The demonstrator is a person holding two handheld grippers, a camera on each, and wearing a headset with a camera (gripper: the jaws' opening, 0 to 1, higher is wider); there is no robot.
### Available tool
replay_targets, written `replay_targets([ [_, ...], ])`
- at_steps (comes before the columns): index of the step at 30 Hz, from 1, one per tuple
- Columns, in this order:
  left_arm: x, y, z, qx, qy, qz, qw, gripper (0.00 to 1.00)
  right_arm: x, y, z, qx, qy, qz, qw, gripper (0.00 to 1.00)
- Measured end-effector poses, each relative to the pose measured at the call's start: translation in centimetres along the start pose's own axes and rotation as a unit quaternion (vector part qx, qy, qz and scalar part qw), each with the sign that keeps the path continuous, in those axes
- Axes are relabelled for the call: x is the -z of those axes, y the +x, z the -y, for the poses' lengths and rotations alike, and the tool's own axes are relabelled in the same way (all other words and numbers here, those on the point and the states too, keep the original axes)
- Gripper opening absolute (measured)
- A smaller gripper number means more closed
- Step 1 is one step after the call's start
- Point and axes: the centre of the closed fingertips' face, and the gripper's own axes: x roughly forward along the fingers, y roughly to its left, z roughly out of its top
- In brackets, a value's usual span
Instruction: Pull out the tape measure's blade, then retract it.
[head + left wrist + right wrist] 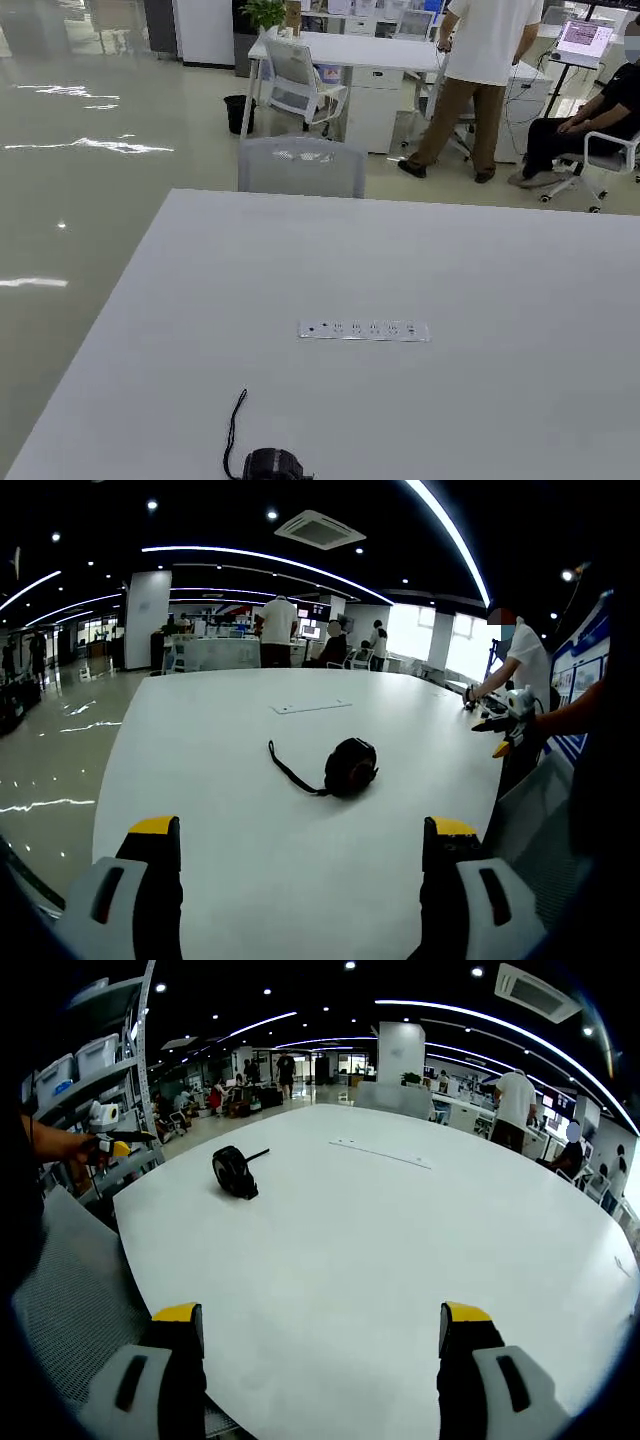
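Observation:
The black tape measure lies at the near edge of the white table, its blade in and its black wrist strap trailing away from it. In the left gripper view the tape measure rests ahead of my left gripper, well beyond its yellow tips; the jaws stand wide apart and empty. My right gripper is also open and empty, and the tape measure sits far off to its upper left. Each gripper is at the table's edge, apart from the tape.
A flush power strip is set into the table's middle. A grey chair stands at the far edge. People stand and sit at desks beyond. Shelving with bins is beside the table.

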Motion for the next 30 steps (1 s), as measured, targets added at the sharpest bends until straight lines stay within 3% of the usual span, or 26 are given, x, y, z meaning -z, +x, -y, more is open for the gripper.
replay_targets([
  [4, -0.7, -0.3, -0.2, -0.004, -0.004, 0.011, 0.9999, 0.99, 1.3, -0.3, 0.3, 0.0, -0.007, -0.009, 0.9999, 1.0],
  [7, -0.8, -0.4, -0.2, -0.007, -0.006, 0.012, 0.9999, 0.99, 1.1, -1.0, 0.4, 0.005, -0.001, -0.014, 0.9999, 1.0],
  [11, 0.0, -0.7, -0.9, -0.008, -0.013, 0.008, 0.9999, 0.99, 1.8, -1.3, 1.0, 0.013, 0.013, -0.013, 0.9998, 1.0],
  [15, 0.9, -1.2, -1.5, -0.007, -0.017, 0.01, 0.9998, 0.99, 1.4, -1.6, 0.6, 0.013, 0.014, -0.007, 0.9998, 1.0],
  [18, 0.9, -1.4, -1.4, -0.004, -0.02, 0.01, 0.9998, 0.99, 2.3, -1.2, 0.8, 0.009, 0.015, -0.009, 0.9998, 1.0],
  [22, 0.3, -1.5, -0.7, -0.001, -0.013, 0.013, 0.9998, 0.99, 1.0, -2.0, -0.1, 0.009, 0.013, -0.011, 0.9998, 1.0],
  [24, 0.2, -1.5, -0.4, -0.001, -0.01, 0.013, 0.9999, 0.99, 1.6, -1.8, 0.5, 0.014, 0.013, -0.01, 0.9998, 1.0],
  [30, 0.5, -1.6, -0.9, -0.006, -0.009, 0.009, 0.9999, 0.99, 1.8, -2.2, 0.9, 0.024, 0.022, -0.006, 0.9995, 1.0],
])
